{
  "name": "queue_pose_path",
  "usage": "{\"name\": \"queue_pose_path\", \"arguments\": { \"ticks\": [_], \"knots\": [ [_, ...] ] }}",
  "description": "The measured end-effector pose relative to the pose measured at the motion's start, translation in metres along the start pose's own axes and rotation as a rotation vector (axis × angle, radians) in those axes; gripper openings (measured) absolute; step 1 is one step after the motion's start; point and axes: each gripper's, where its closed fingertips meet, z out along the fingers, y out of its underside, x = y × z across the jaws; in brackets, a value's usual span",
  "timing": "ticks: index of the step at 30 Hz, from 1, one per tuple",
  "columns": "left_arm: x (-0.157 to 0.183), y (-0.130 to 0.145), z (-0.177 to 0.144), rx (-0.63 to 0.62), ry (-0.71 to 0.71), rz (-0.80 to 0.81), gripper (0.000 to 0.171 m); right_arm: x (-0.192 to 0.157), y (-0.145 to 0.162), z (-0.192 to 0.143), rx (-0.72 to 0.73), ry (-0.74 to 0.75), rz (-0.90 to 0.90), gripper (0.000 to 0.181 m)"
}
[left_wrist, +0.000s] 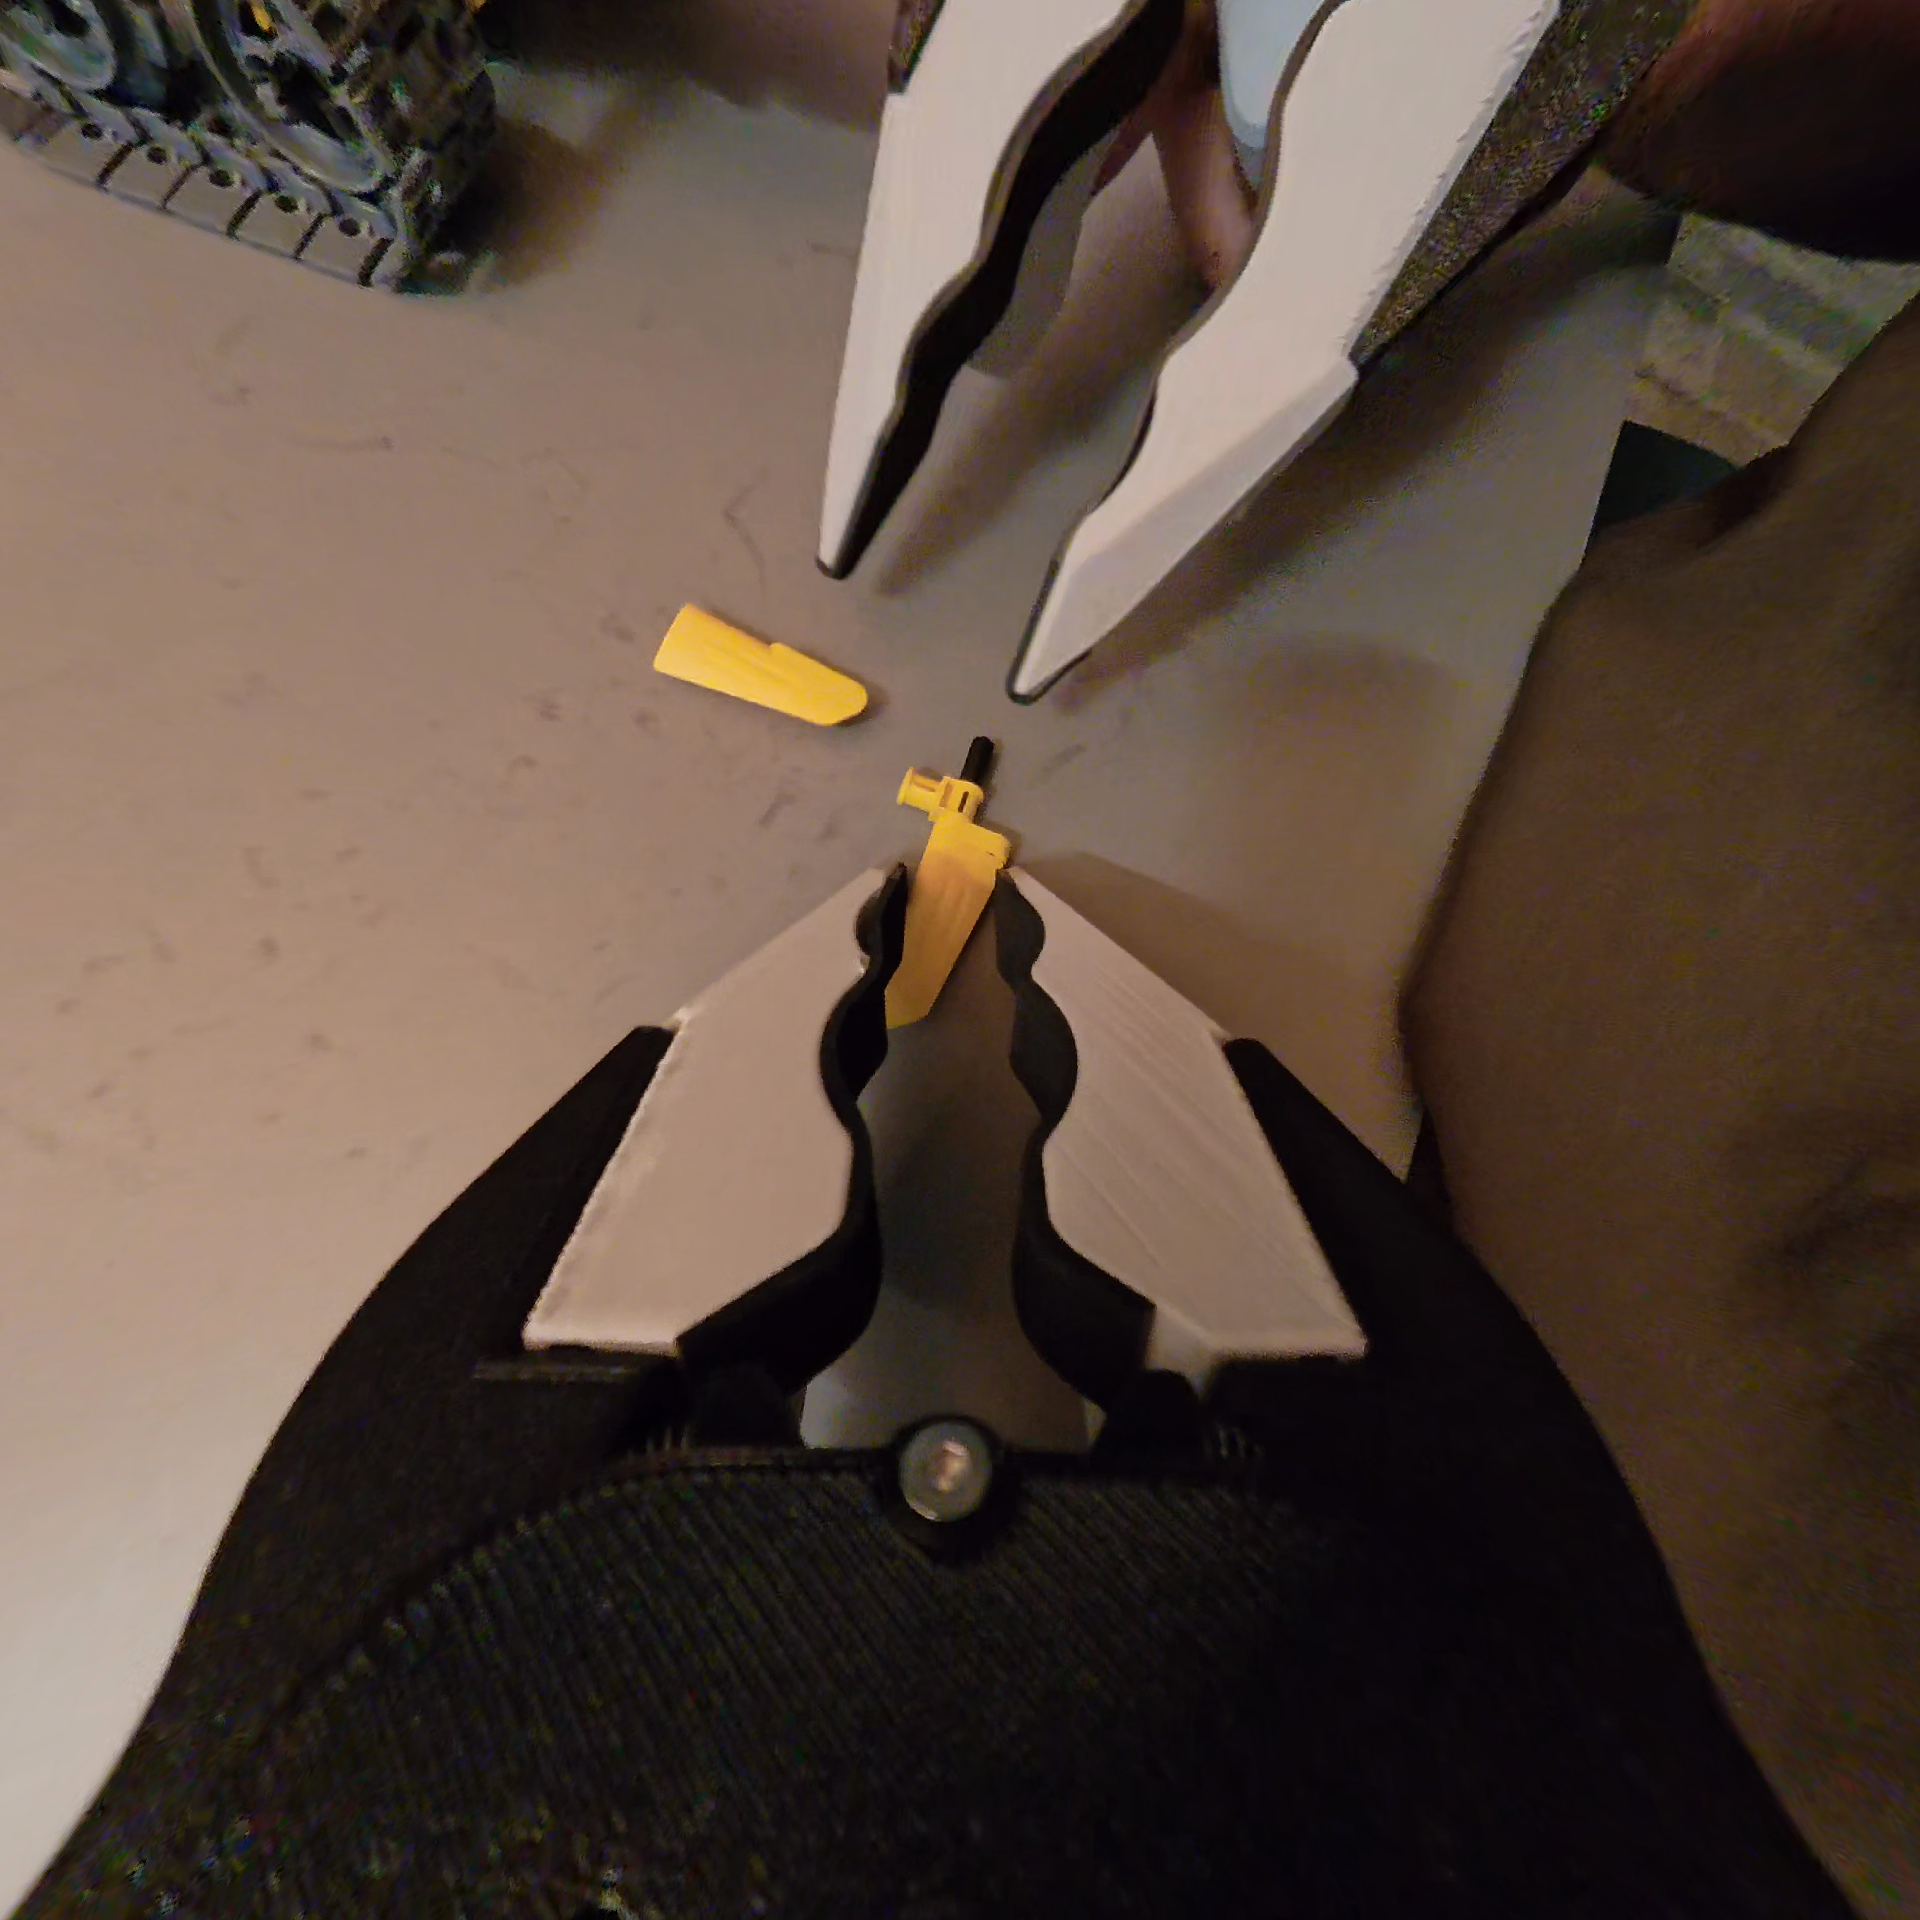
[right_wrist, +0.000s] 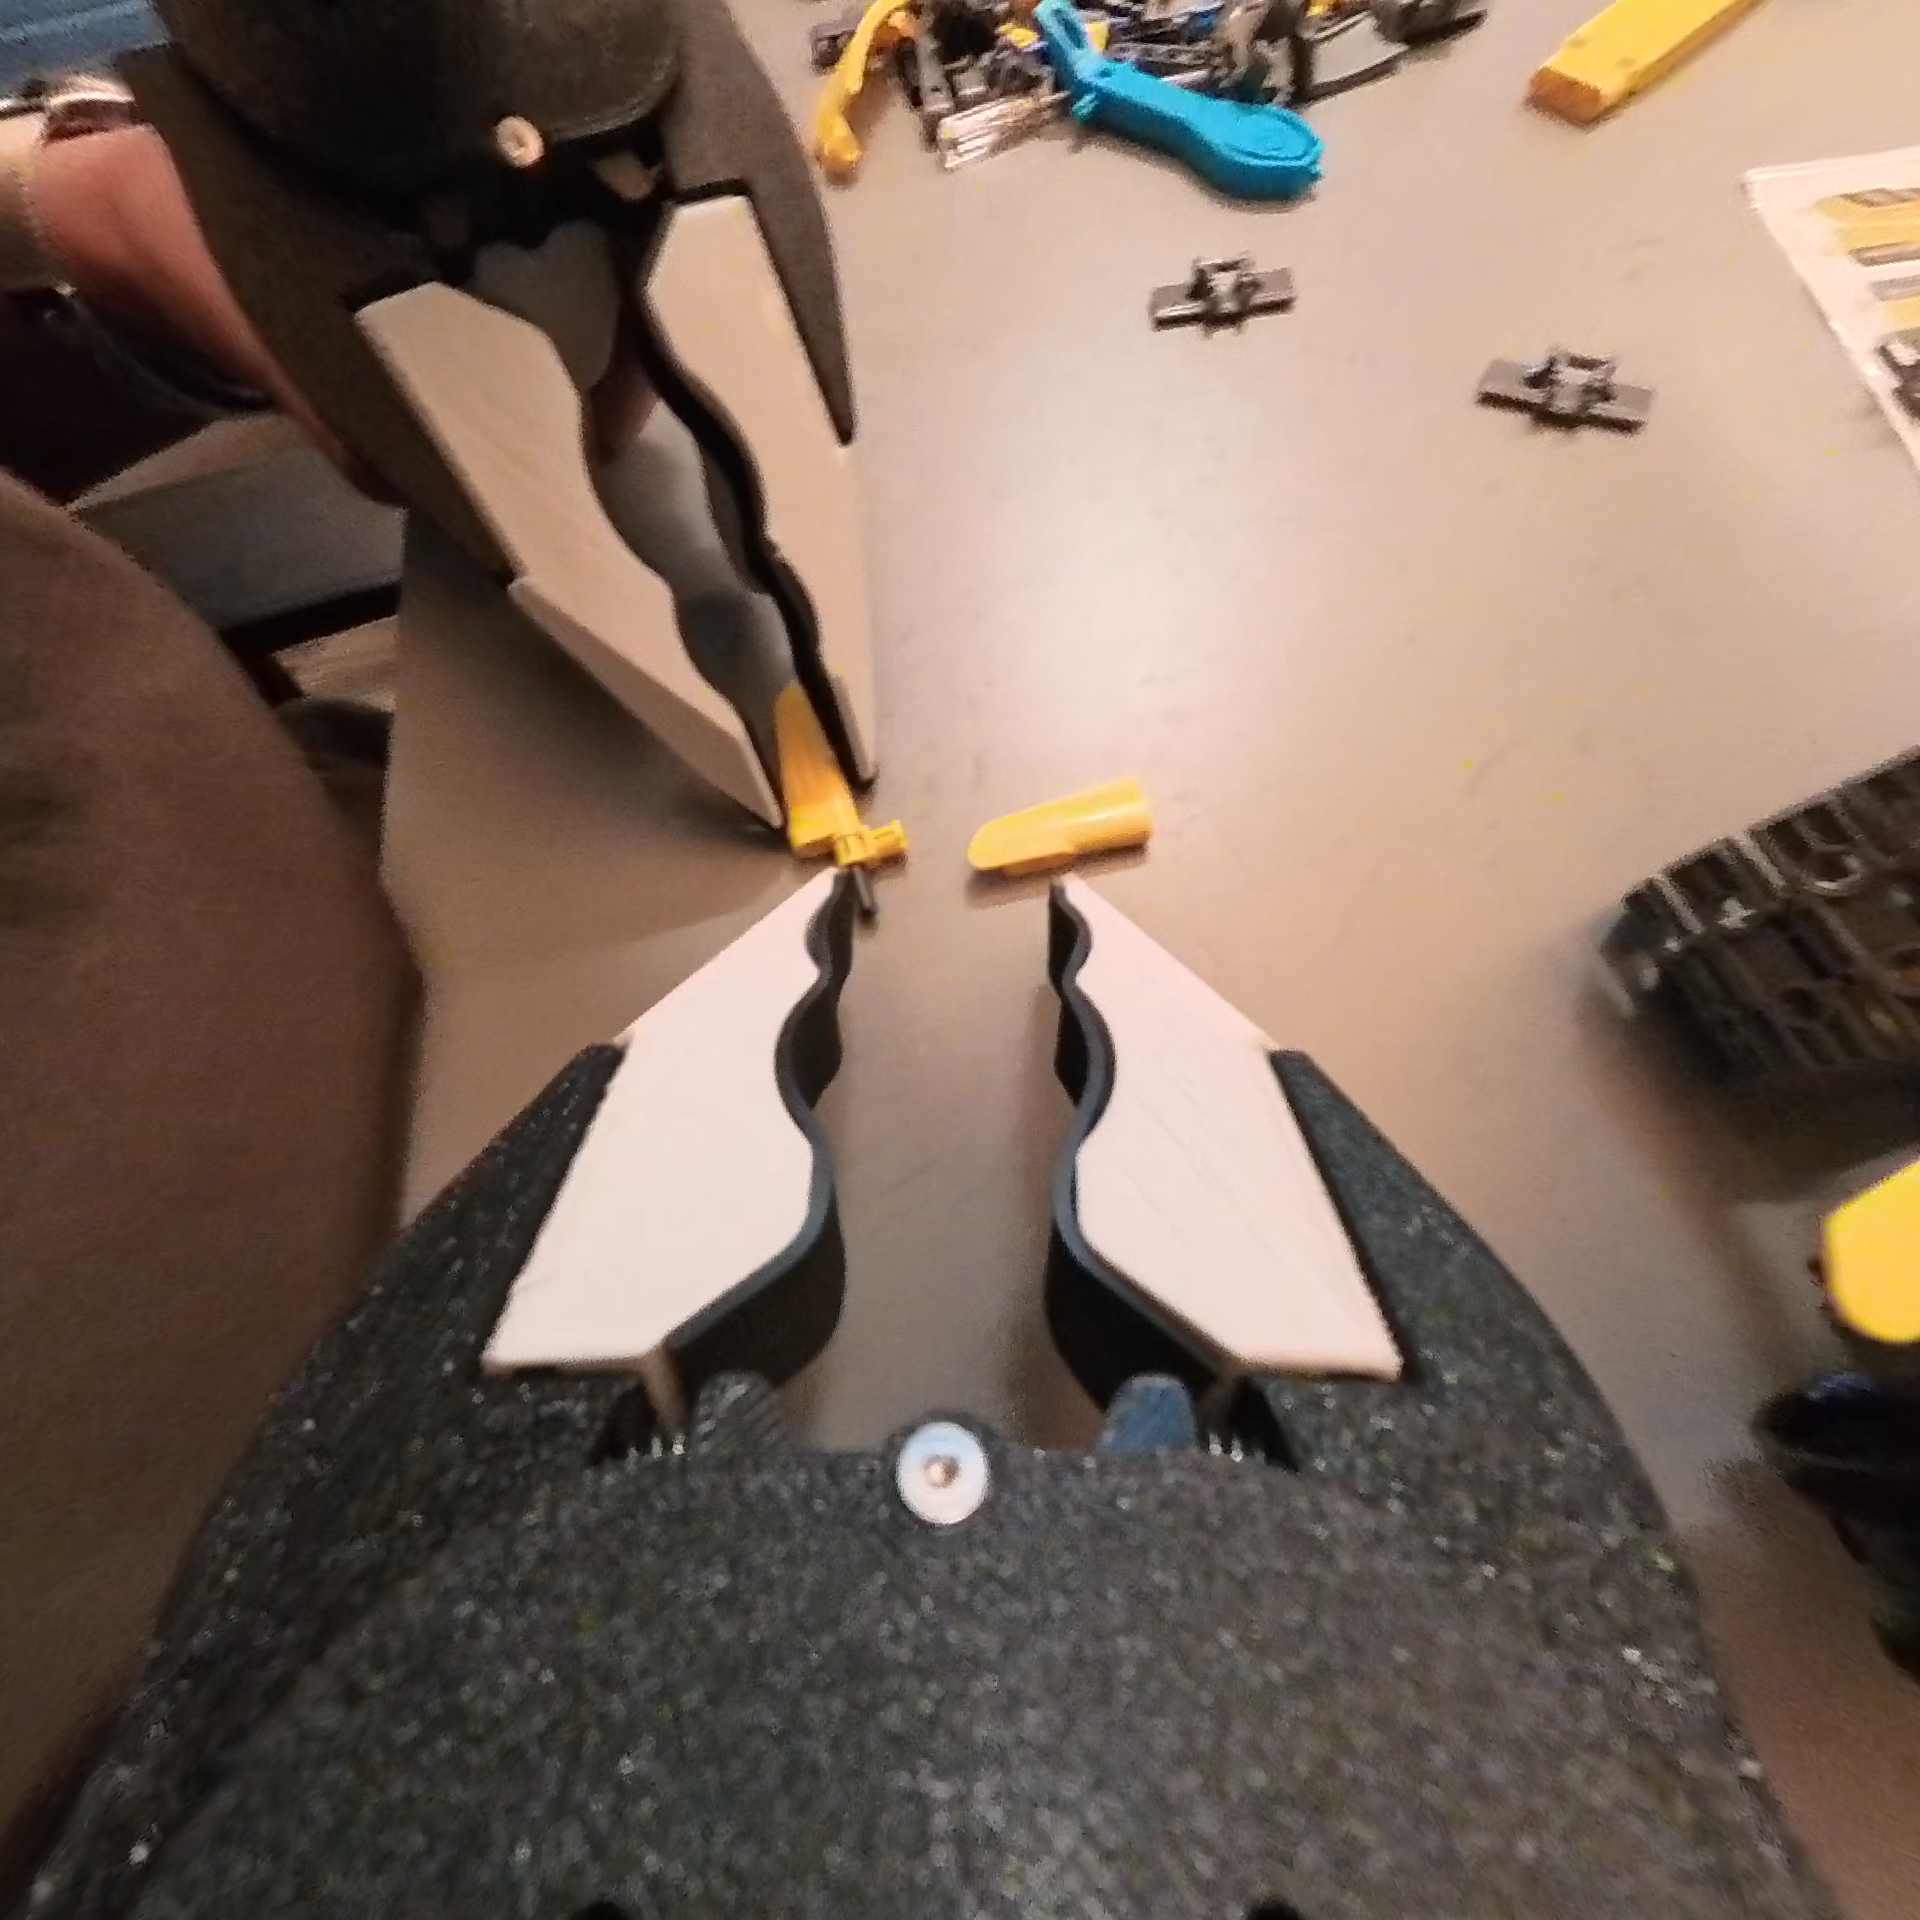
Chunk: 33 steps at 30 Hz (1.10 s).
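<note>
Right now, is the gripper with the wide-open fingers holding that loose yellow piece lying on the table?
No: the right gripper is open and empty, and the loose yellow piece lies on the table just beyond its fingertips.

The lower part of the yellow tapered piece (left_wrist: 940, 940) is being covered by the fingertips of the left gripper (left_wrist: 948, 883), so its full length cannot be told. The tracked grey model (left_wrist: 249, 125) is being cut off by the top edge in the left wrist view. In the right wrist view, the pile of mixed parts (right_wrist: 1091, 83) (blurred throughout) is being cropped at the top, the printed sheet (right_wrist: 1849, 270) is being cut at the right edge, and a yellow object (right_wrist: 1875, 1262) there is being shown only partly.
</note>
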Motion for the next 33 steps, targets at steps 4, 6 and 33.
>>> {"name": "queue_pose_path", "arguments": {
  "ticks": [4, 6, 33],
  "knots": [
    [-0.004, 0.002, -0.003, 0.003, -0.011, -0.006, 0.014, 0.016, -0.005, 0.008, -0.012, 0.099, -0.022, 0.043],
    [-0.005, 0.002, -0.003, 0.004, -0.013, -0.01, 0.014, 0.017, -0.007, 0.012, -0.021, 0.11, -0.041, 0.045],
    [-0.005, 0.002, -0.003, 0.004, 0.009, -0.032, 0.013, 0.037, 0.009, -0.001, -0.07, 0.216, 0.001, 0.04]
  ]
}}
